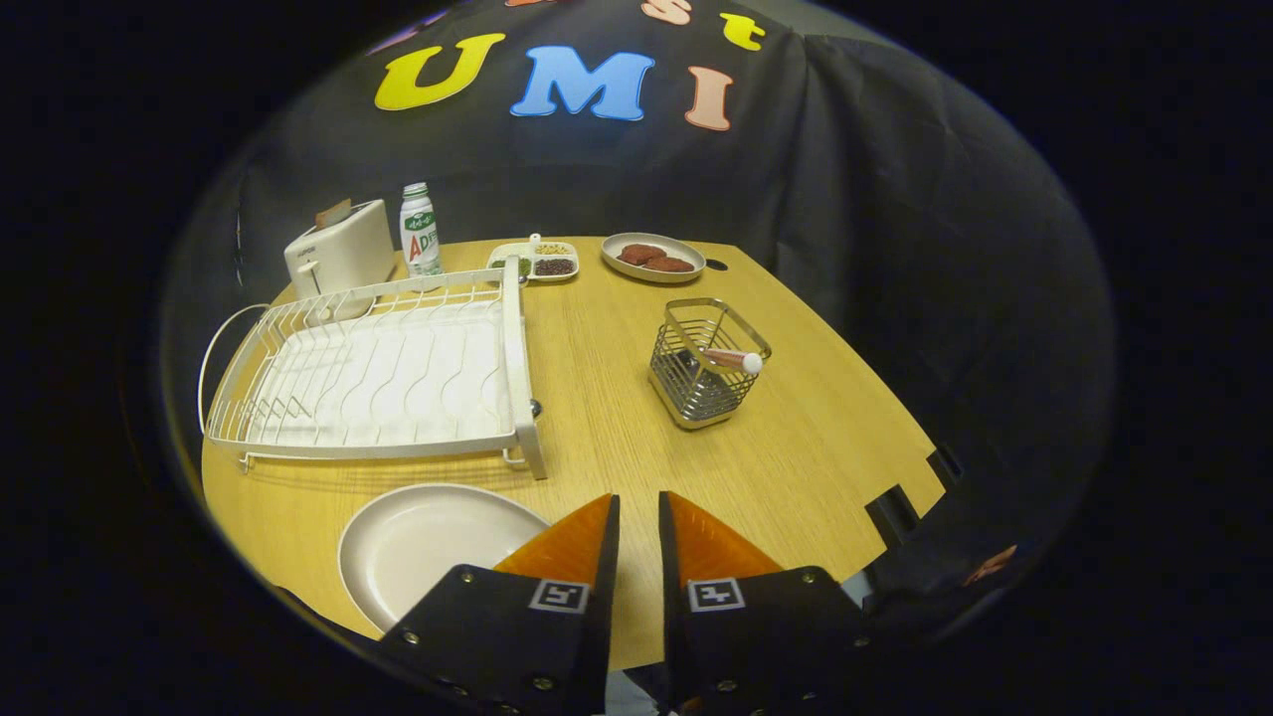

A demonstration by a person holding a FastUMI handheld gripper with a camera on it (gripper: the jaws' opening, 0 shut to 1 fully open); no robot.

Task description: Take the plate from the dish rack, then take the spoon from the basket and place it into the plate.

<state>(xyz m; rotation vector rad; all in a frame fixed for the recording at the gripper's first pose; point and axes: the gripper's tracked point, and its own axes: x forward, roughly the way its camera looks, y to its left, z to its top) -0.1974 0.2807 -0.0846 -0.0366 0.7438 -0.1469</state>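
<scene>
Your claw point(637, 517) hangs above the near edge of the bench point(617, 418), its fingers point(572, 542) drawn close together with only a narrow gap between them and nothing held. Take the dish rack point(383, 373) as your landmark. The plate point(423, 547) lies flat on the bench just in front of the rack, beside and partly under your left finger. The wire basket point(704, 363) stands to the right of the rack, well apart from it, with the spoon point(734, 360) leaning in it, its handle end poking over the rim. Behind the rack sit a toaster point(338, 249) and a bottle point(420, 231). A divided tray point(537, 261) and a dish of brown food point(653, 258) sit behind its far right corner.
</scene>
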